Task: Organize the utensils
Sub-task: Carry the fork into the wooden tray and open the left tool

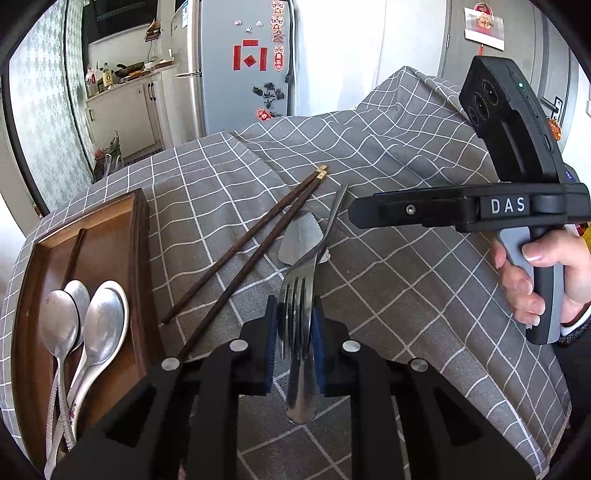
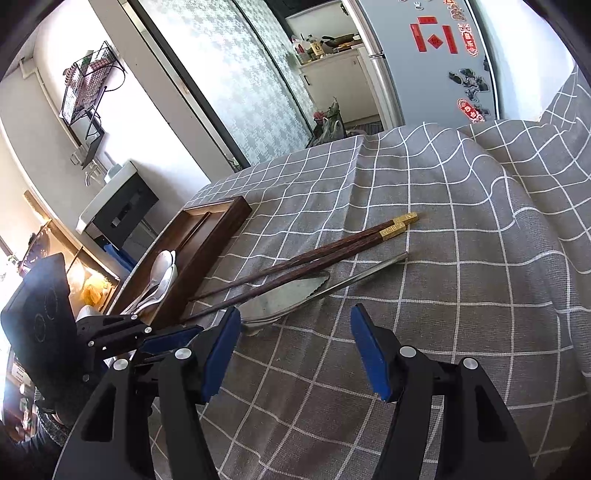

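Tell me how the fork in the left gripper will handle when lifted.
The fork looks like polished metal, so probably stiff but slippery. The left gripper pinches it near the tines, handle trailing, so it may pivot.

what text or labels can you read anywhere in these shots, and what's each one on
"DAS": white letters on the black body of the right tool.
Red decorations on the fridge door: characters too small to read.
Red hanging on the far door: unreadable.
Gold ends of the chopsticks: engraving too small to read.
Red marks on a spoon handle in the tray: blurred.
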Tool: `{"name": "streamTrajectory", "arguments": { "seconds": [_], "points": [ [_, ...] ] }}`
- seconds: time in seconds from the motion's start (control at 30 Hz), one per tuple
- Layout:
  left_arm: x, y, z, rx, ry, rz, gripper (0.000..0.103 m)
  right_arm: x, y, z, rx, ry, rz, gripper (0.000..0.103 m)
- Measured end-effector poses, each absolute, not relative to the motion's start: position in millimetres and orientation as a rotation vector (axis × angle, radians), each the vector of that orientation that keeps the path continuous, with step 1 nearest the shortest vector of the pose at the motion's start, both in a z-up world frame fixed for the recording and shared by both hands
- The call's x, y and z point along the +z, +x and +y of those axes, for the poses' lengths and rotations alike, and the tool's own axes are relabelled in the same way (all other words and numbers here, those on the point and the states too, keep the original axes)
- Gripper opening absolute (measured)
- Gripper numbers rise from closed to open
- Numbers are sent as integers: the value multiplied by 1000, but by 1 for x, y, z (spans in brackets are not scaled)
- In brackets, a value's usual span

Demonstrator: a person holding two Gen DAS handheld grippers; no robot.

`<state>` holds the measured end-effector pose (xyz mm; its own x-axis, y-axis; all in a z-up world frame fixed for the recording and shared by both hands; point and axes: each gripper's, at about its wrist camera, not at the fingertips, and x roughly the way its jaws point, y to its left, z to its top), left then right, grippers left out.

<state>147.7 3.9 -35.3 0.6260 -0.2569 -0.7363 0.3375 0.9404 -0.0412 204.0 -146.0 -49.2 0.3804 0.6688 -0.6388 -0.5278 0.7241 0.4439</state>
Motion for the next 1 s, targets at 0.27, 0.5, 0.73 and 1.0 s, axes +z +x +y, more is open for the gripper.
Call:
{"name": "streamTrajectory", "arguments": {
  "seconds": [0.27,0.5,0.73,1.0],
  "points": [
    [-42,136,-9,-366,141,853,8,-62,211,-147,725,227,956,63],
    [-41,128,-12,-359,151,818,6,-65,210,-140,690,202,934,68],
    [-28,120,-12,-375,115,746,6,-64,210,-136,676,186,931,67],
    [-31,116,-24,-379,166,731,10,-71,217,-151,731,366,1005,51]
  ]
}}
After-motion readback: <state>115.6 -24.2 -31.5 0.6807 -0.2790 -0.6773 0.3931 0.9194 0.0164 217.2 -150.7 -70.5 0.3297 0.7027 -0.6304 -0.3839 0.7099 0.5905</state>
